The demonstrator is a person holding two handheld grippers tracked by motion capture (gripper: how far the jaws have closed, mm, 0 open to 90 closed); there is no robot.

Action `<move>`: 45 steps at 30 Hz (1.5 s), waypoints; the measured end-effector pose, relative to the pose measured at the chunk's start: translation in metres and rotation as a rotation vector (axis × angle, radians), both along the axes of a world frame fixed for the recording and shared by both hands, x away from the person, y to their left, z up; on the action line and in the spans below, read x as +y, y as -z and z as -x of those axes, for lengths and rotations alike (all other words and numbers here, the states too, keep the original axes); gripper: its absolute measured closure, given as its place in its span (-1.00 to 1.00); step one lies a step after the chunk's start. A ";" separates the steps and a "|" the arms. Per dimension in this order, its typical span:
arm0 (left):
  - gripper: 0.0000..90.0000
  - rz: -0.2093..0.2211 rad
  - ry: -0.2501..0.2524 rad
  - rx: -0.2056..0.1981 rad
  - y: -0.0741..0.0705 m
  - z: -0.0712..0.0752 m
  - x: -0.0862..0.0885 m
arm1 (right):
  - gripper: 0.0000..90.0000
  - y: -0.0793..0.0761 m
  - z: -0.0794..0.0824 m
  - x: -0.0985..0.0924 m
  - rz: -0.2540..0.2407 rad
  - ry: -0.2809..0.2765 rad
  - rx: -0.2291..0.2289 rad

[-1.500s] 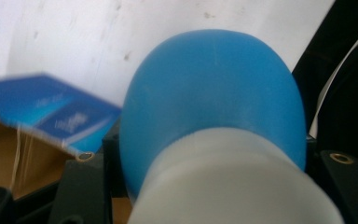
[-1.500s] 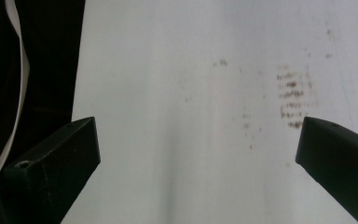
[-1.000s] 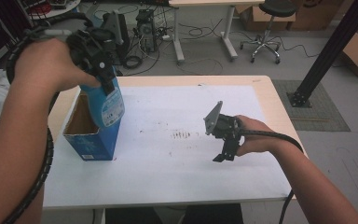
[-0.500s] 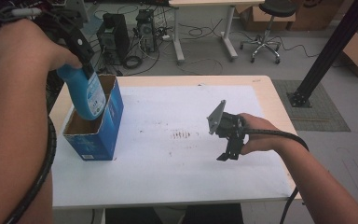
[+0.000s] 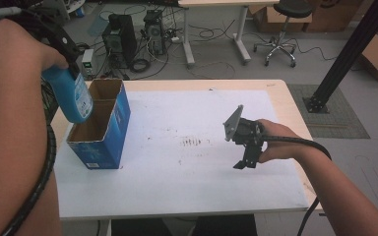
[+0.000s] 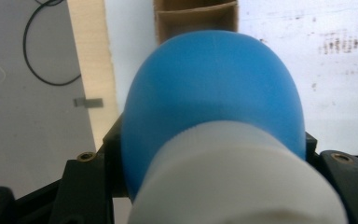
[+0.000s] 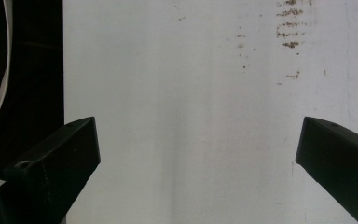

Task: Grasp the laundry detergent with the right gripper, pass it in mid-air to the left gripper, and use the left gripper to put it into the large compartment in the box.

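Note:
A blue bottle (image 5: 72, 97) with a white cap (image 6: 233, 182) hangs upright in the air over the left wall of an open blue cardboard box (image 5: 106, 130). My left gripper (image 5: 59, 61) is shut on the bottle's neck just below the cap. In the left gripper view the bottle (image 6: 214, 93) hides most of the box (image 6: 196, 16) beneath it. At the right, my right gripper (image 5: 246, 158) is held low over the white table (image 5: 177, 191), pointing down. Its jaws stand wide apart over bare tabletop, my right gripper (image 7: 198, 154) holding nothing.
The box stands at the table's left edge, with a divider inside it. Small brown marks (image 5: 194, 142) stain the middle of the tabletop. Beyond the far edge are computer towers (image 5: 120, 37), cables, an office chair (image 5: 280, 29) and a black slanted post (image 5: 347, 54).
My left hand has lifted the bottle up out of the box and carried it to the left. The right gripper has stayed where it was.

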State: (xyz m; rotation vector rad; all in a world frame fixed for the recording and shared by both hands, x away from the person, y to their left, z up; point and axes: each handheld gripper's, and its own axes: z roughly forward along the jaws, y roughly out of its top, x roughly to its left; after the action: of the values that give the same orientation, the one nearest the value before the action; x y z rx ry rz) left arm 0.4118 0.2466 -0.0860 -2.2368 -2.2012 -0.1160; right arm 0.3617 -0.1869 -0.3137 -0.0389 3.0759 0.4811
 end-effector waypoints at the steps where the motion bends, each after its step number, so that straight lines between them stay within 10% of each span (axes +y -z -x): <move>1: -0.13 -0.001 -0.001 0.000 0.002 -0.001 0.001 | -1.00 0.000 0.000 0.000 0.001 0.000 -0.001; 45: -0.13 0.025 0.055 0.106 0.184 -0.027 -0.001 | -1.00 0.008 0.002 -0.006 0.000 0.019 0.010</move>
State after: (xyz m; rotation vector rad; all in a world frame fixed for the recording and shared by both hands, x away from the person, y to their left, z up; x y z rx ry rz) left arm 0.4387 0.2453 -0.2703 -2.2598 -2.1010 0.0289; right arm 0.3600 -0.1925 -0.3219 -0.0079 3.0825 0.4825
